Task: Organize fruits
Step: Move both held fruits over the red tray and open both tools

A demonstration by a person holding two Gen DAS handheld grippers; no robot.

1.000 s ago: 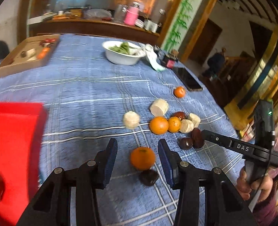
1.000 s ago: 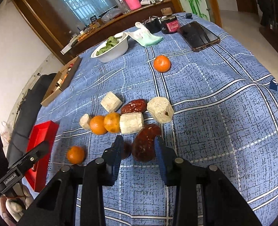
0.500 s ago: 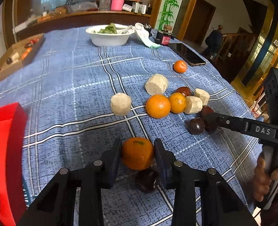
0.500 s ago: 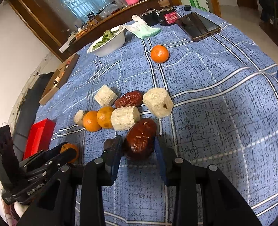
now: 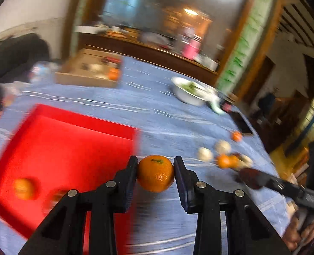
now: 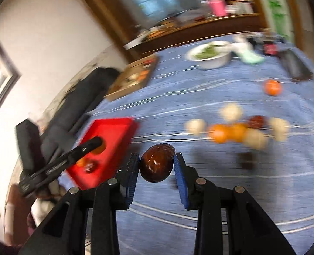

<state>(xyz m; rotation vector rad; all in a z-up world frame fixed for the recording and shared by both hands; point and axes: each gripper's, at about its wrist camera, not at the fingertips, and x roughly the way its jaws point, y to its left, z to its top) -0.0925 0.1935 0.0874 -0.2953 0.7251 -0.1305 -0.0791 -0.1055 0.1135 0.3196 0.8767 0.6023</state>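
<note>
My left gripper (image 5: 156,173) is shut on an orange tangerine (image 5: 156,173) and holds it in the air beside the right edge of the red tray (image 5: 57,146). The tray holds another tangerine (image 5: 23,188) and a blurred dark fruit (image 5: 55,197). My right gripper (image 6: 157,165) is shut on a dark red date (image 6: 157,165), lifted above the blue cloth, right of the red tray (image 6: 108,142). The left gripper (image 6: 93,146) shows over the tray in the right wrist view. Tangerines (image 6: 227,132), pale chunks (image 6: 231,111) and a date (image 6: 258,121) lie in a cluster on the cloth.
A white bowl of greens (image 6: 210,56), a cardboard box (image 6: 133,77), a phone (image 6: 295,65) and a lone tangerine (image 6: 272,87) stand farther back on the blue checked tablecloth (image 6: 263,191). A dark sofa (image 6: 72,106) is left of the table.
Both grippers have lifted their fruit off the cloth and swung left towards the red tray. The left one closed on the tangerine, the right one on the date. Views are motion-blurred.
</note>
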